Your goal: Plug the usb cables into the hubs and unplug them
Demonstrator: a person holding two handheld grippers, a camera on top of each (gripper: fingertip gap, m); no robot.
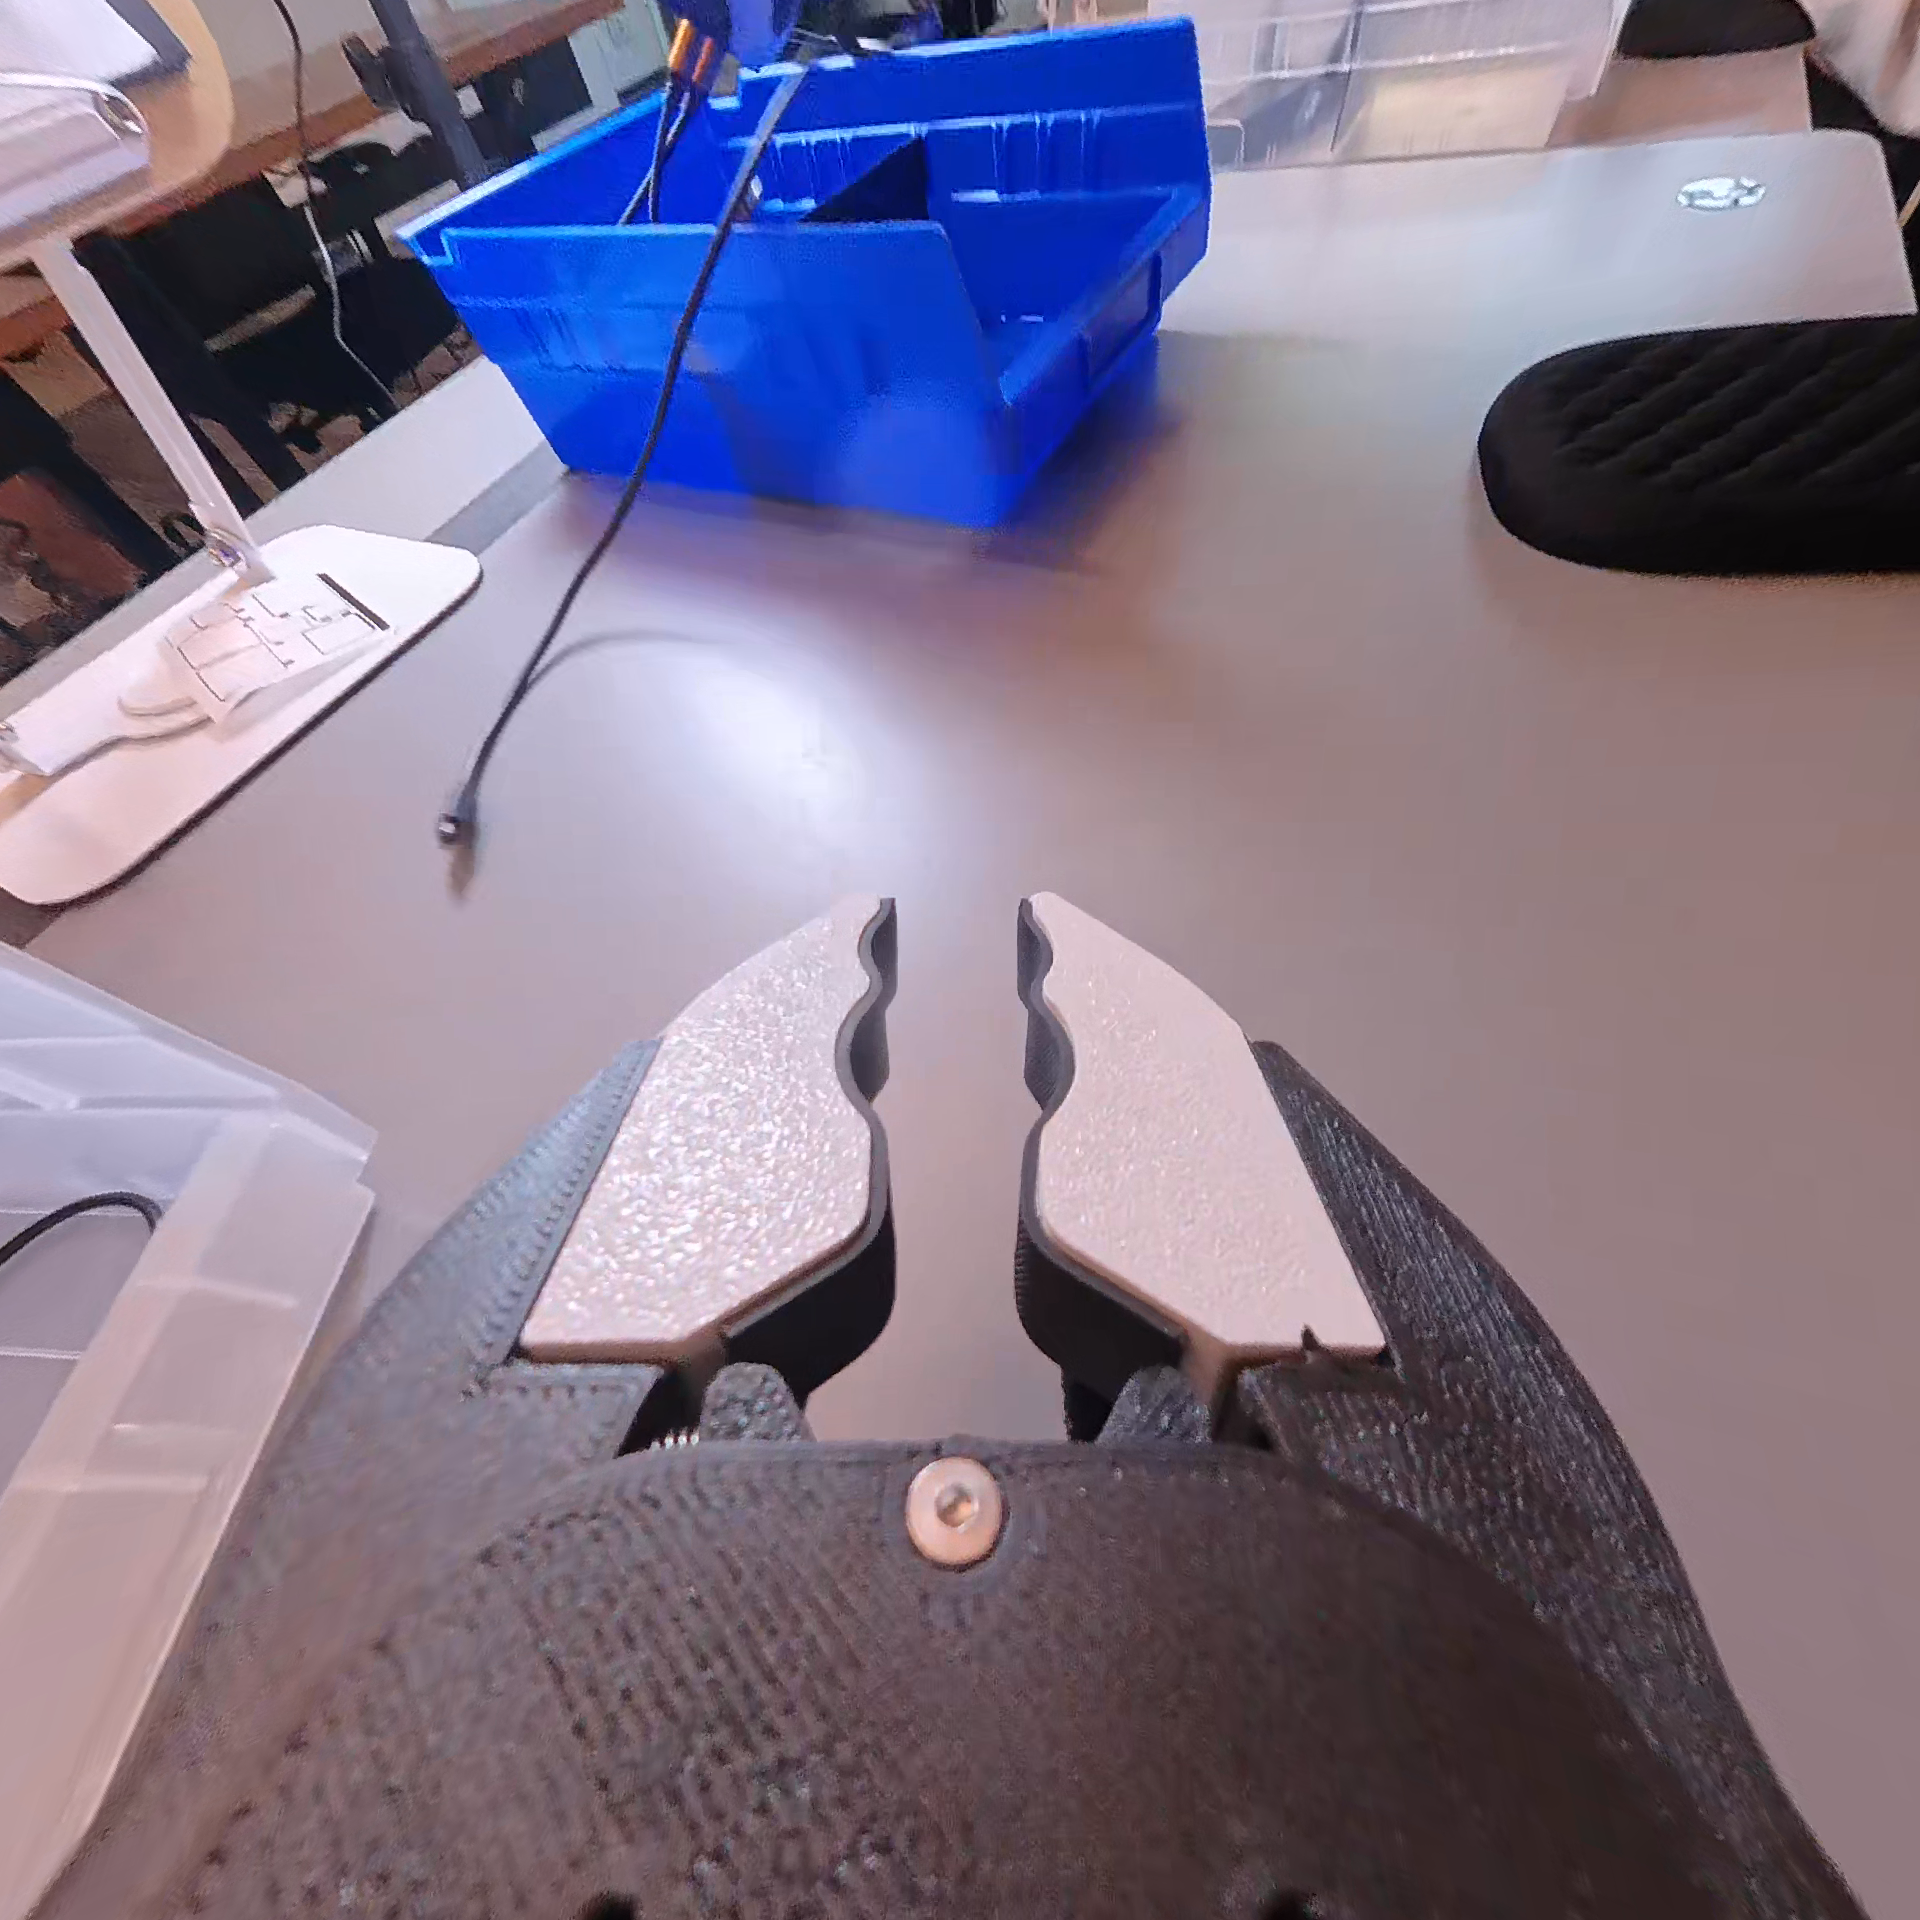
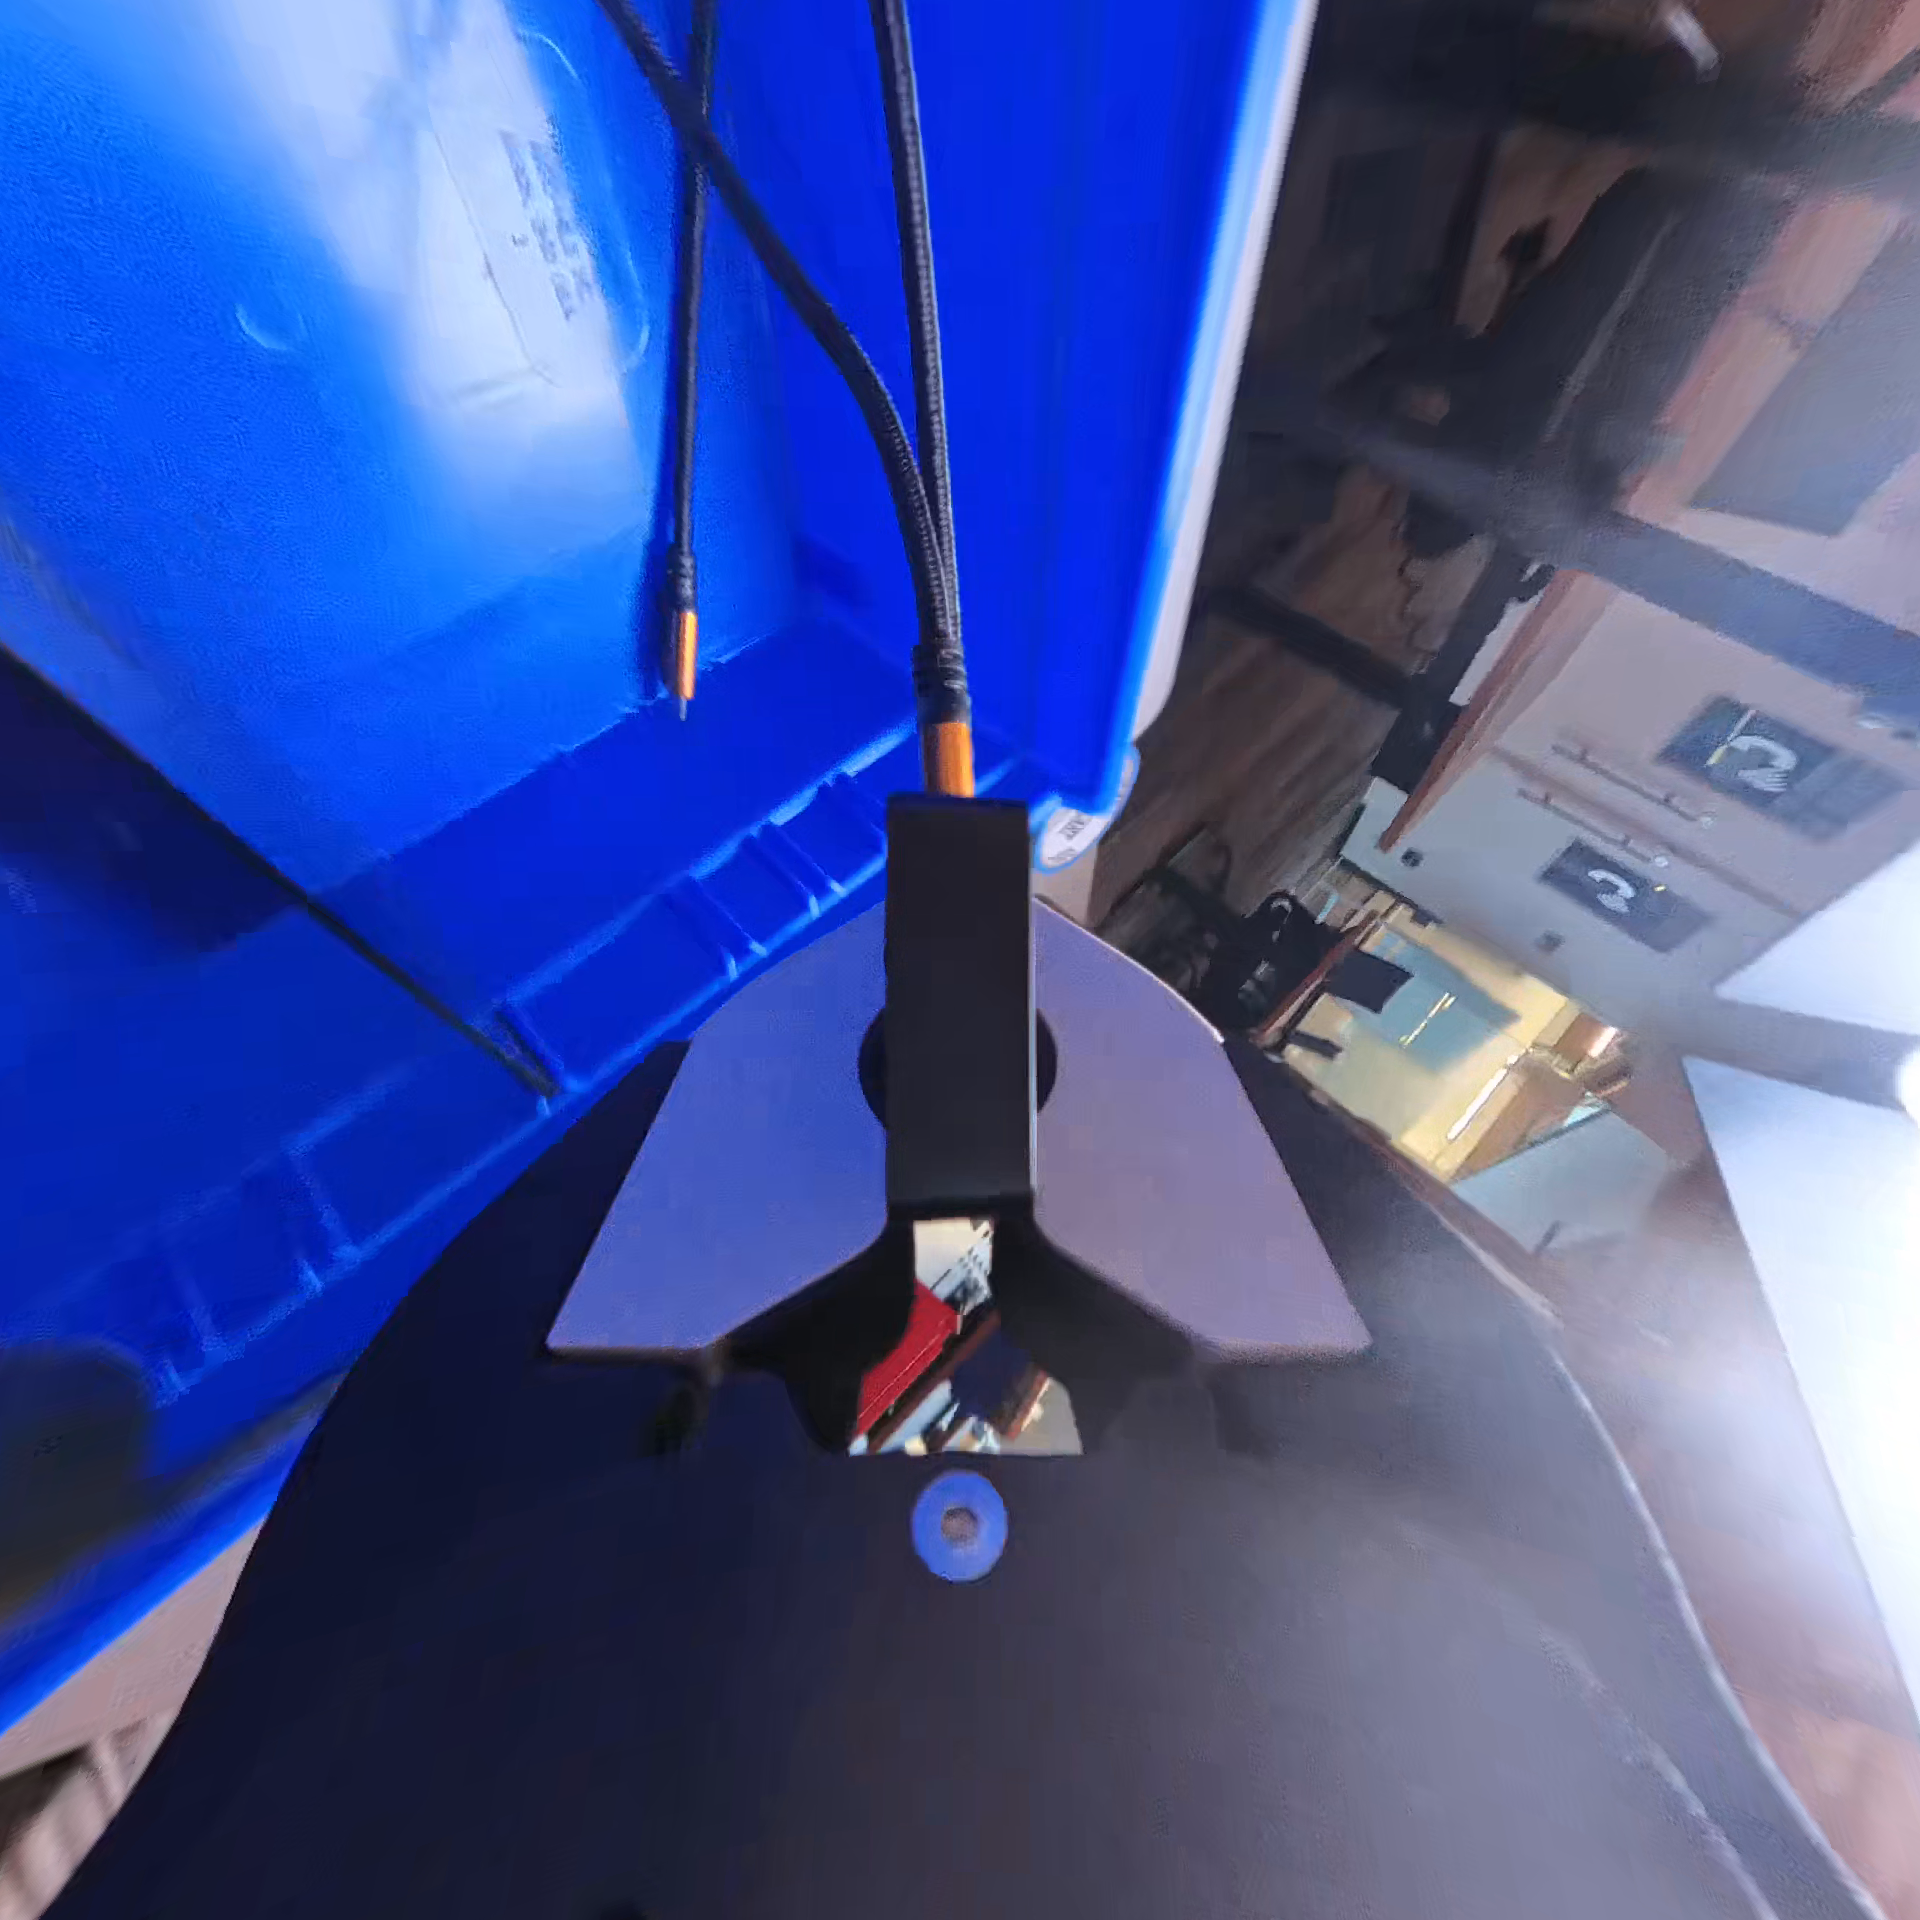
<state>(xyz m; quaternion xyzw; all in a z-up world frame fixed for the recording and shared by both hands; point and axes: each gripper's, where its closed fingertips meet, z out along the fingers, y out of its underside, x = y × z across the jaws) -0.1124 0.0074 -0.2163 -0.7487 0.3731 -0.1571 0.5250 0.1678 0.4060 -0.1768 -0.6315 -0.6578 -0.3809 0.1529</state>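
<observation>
My right gripper [image 2: 961, 997] is shut on a black rectangular hub [image 2: 961, 1039] and holds it over the blue bin [image 2: 364, 520]. A braided black cable with an orange plug [image 2: 948, 756] goes into the hub's far end. A second orange-tipped cable end [image 2: 683, 665] hangs loose beside it. My left gripper [image 1: 956, 920] is open and empty, low over the grey table [image 1: 1247, 779]. In the left wrist view a black cable [image 1: 644, 436] runs from above the blue bin [image 1: 831, 332] down to the table, its free end [image 1: 452, 828] lying ahead and to the left.
A white lamp base [image 1: 239, 675] stands at the left edge. A clear plastic box [image 1: 156, 1247] is near left. A black padded rest [image 1: 1714, 447] and a grey closed laptop [image 1: 1558, 229] lie at the right. Clear containers [image 1: 1403, 73] stand behind the bin. Tip to tip, the grippers are about 50 centimetres apart. The black padded rest [image 1: 1714, 447] is closer to my left gripper, around 30 centimetres from its tips; the right tips are 45 centimetres off.
</observation>
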